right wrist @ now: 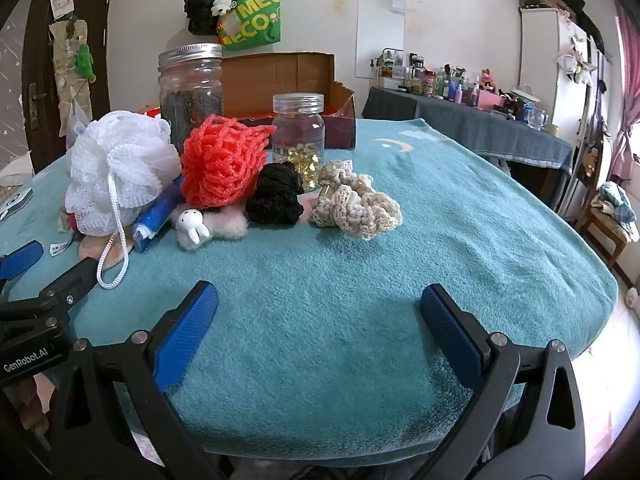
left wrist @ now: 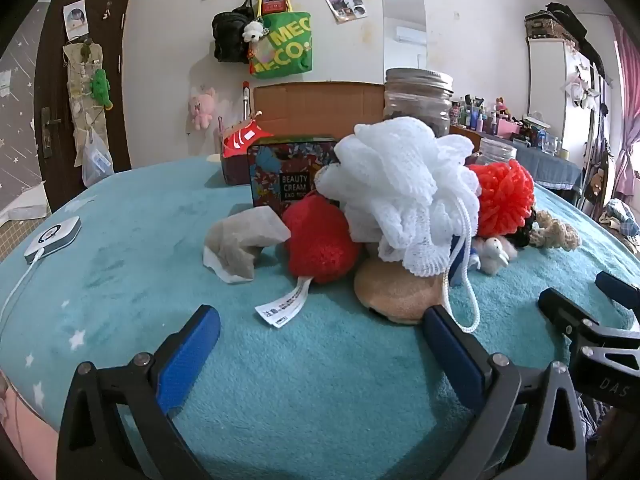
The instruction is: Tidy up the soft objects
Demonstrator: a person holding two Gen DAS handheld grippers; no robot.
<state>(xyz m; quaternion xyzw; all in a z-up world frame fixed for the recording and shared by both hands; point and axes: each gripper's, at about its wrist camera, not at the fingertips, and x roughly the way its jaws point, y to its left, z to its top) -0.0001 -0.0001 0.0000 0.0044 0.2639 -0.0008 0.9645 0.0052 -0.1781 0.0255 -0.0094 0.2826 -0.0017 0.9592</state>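
- The left gripper (left wrist: 320, 332) and the right gripper (right wrist: 320, 308) both stand wide apart with nothing between the blue pads, hovering over the near part of the teal fleece blanket (right wrist: 460, 208).
- The soft things lie heaped at mid-table: the white mesh bath pouf (left wrist: 400, 184) rests on top of a tan round sponge (left wrist: 392, 292), with the red plush ball (left wrist: 320, 240) touching its left side.
- Risk: the pouf's white cord loop (left wrist: 466, 280) hangs just beside the left gripper's right finger; a reach forward could snag it and drag the whole heap.
- Risk: the tall glass jar with a metal lid (right wrist: 191, 88) and the small clear jar of yellow beads (right wrist: 298, 136) stand just behind the orange knitted net ball (right wrist: 224, 160); a pull on that ball may tip them.
- Count: two jars, one white pouf, one orange ball, one red ball, one black crocheted scrunchie (right wrist: 276, 196), one cream crocheted scrunchie (right wrist: 356, 204), one small white rabbit toy (right wrist: 192, 224).
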